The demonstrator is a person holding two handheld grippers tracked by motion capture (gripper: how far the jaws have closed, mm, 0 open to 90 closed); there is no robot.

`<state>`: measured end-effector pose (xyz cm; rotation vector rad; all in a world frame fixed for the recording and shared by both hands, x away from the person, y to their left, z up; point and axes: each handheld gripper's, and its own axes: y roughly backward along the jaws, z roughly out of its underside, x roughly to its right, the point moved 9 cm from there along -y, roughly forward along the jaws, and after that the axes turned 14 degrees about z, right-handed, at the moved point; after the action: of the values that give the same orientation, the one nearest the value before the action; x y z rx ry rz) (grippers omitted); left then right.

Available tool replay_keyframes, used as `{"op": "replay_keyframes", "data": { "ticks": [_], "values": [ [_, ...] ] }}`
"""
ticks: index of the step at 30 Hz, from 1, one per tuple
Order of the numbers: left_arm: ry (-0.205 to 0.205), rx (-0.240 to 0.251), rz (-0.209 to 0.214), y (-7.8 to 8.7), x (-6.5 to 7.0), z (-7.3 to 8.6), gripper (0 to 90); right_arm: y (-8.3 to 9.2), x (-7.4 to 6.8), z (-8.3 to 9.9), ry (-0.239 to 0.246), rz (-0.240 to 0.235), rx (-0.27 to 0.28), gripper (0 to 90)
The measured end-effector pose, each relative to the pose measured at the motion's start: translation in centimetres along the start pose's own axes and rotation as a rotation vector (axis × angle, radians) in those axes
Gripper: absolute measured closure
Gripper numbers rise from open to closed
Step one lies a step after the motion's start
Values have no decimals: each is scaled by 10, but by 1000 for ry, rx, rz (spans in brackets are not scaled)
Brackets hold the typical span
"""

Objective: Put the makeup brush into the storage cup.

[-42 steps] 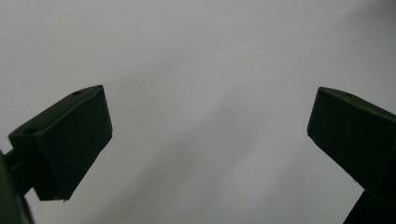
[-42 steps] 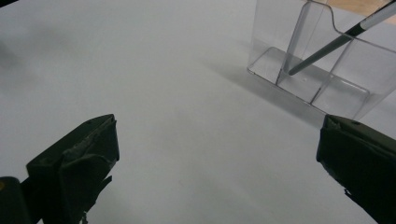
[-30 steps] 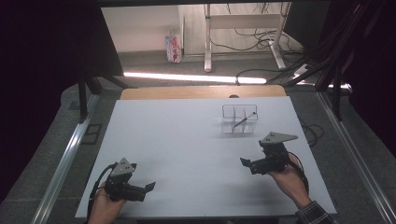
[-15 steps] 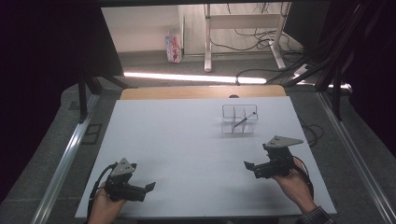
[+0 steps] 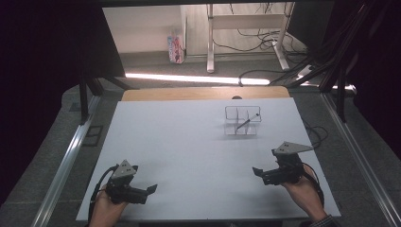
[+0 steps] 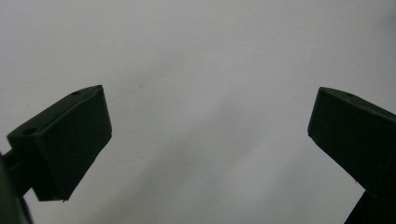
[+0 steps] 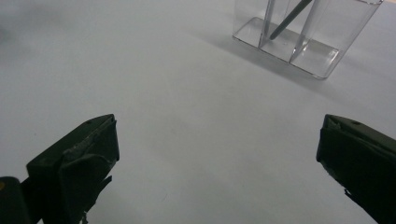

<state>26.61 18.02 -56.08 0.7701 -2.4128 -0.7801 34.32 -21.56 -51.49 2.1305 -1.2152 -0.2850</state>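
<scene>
— Table [image 5: 198,142] first: what is seen on it?

— White board is spread under both grippers. The left gripper [image 5: 150,189] is held low at the near left corner, the right gripper [image 5: 256,171] at the near right, well apart.

— And the jaws?

— Both pairs are spread wide, and nothing is gripped by either; bare board is seen between them.

— The holder?

— A clear holder [image 5: 242,120] is stood ahead of the right gripper, apart from it. A dark pen [image 5: 248,122] is leaned inside it, in a middle compartment [image 7: 284,18].
</scene>
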Motion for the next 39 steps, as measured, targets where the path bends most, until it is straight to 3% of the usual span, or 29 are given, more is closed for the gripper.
{"op": "replay_keyframes", "data": {
  "ticks": [39],
  "values": [
    [1, -3, 2, 0, -1, 1, 5, 20, 33, 40, -27, 126, -56, 0]
  ]
}}
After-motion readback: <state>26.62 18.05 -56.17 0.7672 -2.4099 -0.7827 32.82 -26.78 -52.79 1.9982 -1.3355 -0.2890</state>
